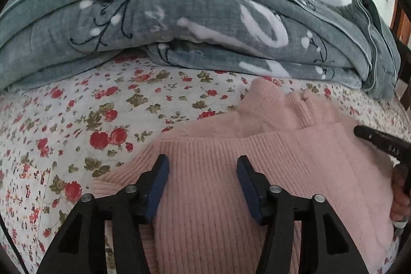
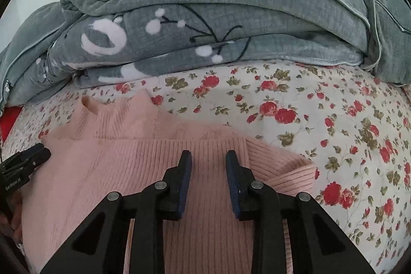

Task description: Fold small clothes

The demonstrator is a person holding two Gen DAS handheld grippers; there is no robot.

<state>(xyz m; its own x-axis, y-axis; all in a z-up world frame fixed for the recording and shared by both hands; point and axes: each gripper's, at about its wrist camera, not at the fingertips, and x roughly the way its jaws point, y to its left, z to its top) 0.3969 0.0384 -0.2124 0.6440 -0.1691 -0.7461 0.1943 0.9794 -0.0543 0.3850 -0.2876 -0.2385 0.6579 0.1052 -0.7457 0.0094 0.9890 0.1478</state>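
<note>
Hovering both claws, left gripper [image 1: 203,172] and right gripper [image 2: 208,166], released above pink sweater [image 2: 143,166]; loose knit risks springing unfolded.

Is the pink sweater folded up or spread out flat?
Folded, at least partly. A ribbed layer of the sweater lies doubled over the part below the collar, its straight edge crossing the chest.

The right gripper [image 2: 208,158] hovers with parted jaws over a folded pink ribbed knit sweater [image 2: 108,166] on a red-rose floral bedsheet [image 2: 334,125], the left gripper [image 2: 33,154] at its left edge, a grey patterned fleece blanket [image 2: 231,25] heaped behind.
</note>
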